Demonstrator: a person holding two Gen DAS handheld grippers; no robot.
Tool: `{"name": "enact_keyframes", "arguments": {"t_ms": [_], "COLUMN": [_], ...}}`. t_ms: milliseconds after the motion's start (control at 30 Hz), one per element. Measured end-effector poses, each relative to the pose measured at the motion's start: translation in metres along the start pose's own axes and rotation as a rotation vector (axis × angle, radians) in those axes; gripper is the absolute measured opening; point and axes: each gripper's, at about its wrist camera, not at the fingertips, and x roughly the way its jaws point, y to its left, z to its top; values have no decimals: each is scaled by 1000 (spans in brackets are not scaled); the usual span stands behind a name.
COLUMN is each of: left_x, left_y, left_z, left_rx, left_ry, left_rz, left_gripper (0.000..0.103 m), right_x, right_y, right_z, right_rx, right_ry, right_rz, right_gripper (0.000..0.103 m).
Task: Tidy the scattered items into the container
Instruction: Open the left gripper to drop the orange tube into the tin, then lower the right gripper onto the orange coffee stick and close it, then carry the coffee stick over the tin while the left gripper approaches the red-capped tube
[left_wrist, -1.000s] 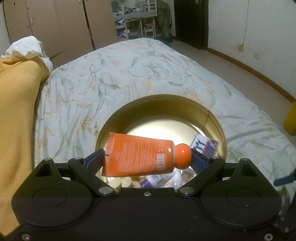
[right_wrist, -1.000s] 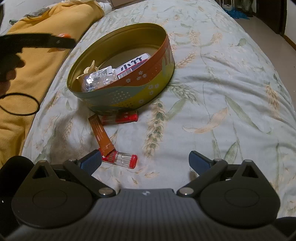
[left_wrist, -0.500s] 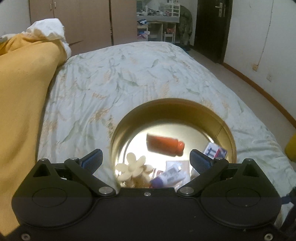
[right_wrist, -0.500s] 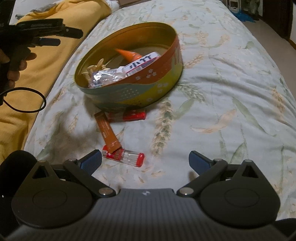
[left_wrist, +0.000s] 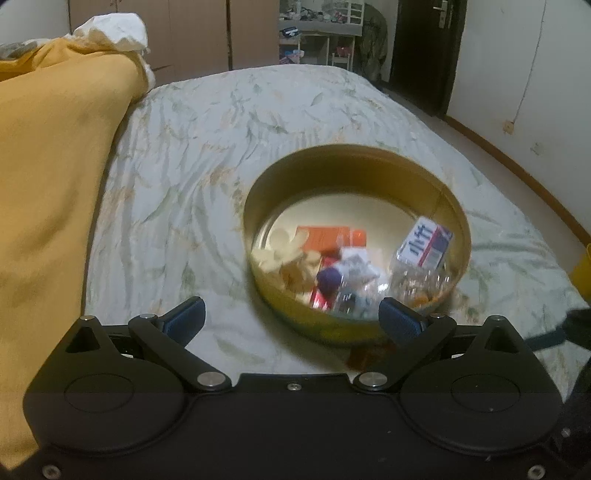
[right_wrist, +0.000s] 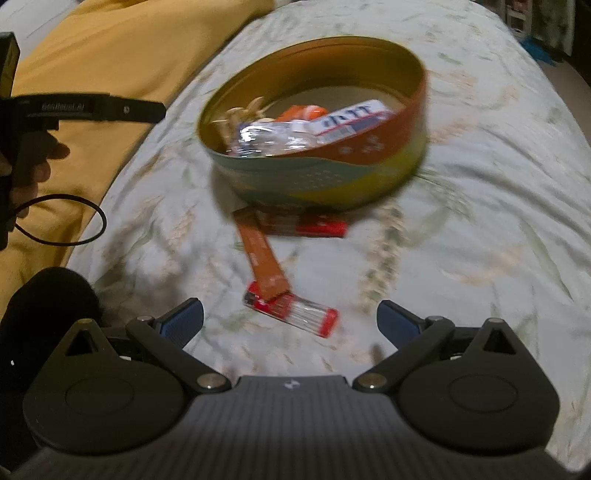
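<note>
A round gold tin (left_wrist: 354, 155) (right_wrist: 332, 184) sits on the bed. Inside it lie the orange tube (left_wrist: 332, 236) (right_wrist: 299, 112), a white and blue box (left_wrist: 424, 247) (right_wrist: 351, 120), a cream hair clip (left_wrist: 284, 251) and clear wrapped items. My left gripper (left_wrist: 291, 319) stands open and empty, near the tin's close left side. On the sheet in front of the tin lie a red packet (right_wrist: 314, 227), a brown sachet (right_wrist: 260, 254) and a clear tube with red ends (right_wrist: 291, 312). My right gripper (right_wrist: 290, 319) is open just before that clear tube.
A yellow blanket (left_wrist: 48, 184) (right_wrist: 110, 48) runs along the left of the bed. The other gripper's black side (right_wrist: 92, 108), a hand and a black cable loop (right_wrist: 62, 218) sit at the left of the right wrist view. Floor and wall lie to the right.
My left gripper let go of the orange tube, which dropped into the tin, then drew back and to the left. My right gripper moved closer to the clear tube.
</note>
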Motion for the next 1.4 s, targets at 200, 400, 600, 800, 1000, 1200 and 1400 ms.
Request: {"name": "enact_keyframes", "arguments": {"t_ms": [200, 400, 600, 800, 1000, 1200, 1400], "left_x": [-9, -12, -18, -27, -43, -50, -53], "left_y": [4, 1, 5, 0, 2, -7, 4], "left_z": [-25, -41, -48, -52, -53, -52, -47], "left_rx": [-6, 22, -17, -3, -13, 75, 132], "left_ry": [15, 22, 18, -24, -91, -120, -143], "left_rz": [9, 29, 27, 59, 54, 130, 281], "left_gripper": [100, 100, 100, 97, 97, 97, 97], "right_x": [28, 55, 82, 95, 82, 54, 7], "right_y": [15, 25, 34, 43, 46, 45, 31], "right_z": [15, 32, 39, 37, 38, 38, 41], "right_rx": [-39, -65, -119, -183, -194, -158, -115], "right_ry": [33, 75, 131, 153, 149, 122, 60], "right_rz": [22, 36, 5, -49, -17, 28, 37], "right_gripper": [94, 80, 67, 36, 24, 23, 23]}}
